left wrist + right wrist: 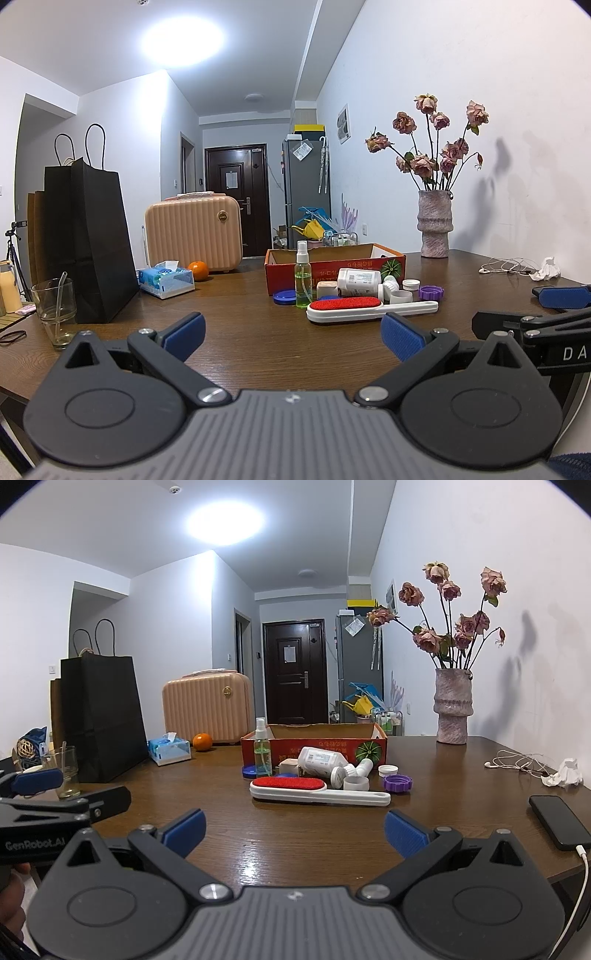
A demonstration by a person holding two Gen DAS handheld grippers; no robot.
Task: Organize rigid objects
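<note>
A red cardboard box [332, 269] [284, 749] stands open on the brown table. In front of it lie a white lint brush with a red pad [369, 309] [317, 792], a green spray bottle [303, 275] [262, 749], a white pill bottle [360, 282] [321, 762] on its side, a purple lid [431, 293] [397, 783], a blue lid [283, 296] and small white caps. My left gripper [293, 338] is open, short of the brush, nothing between its fingers. My right gripper [295, 830] is open too, also empty and near the table's front.
A black paper bag [92, 240] [99, 716], a glass [55, 310], a tissue pack [166, 280] and an orange [198, 270] stand left. A vase of dried roses [435, 225] [453, 709], earphones [517, 762] and a black phone [559, 821] are on the right.
</note>
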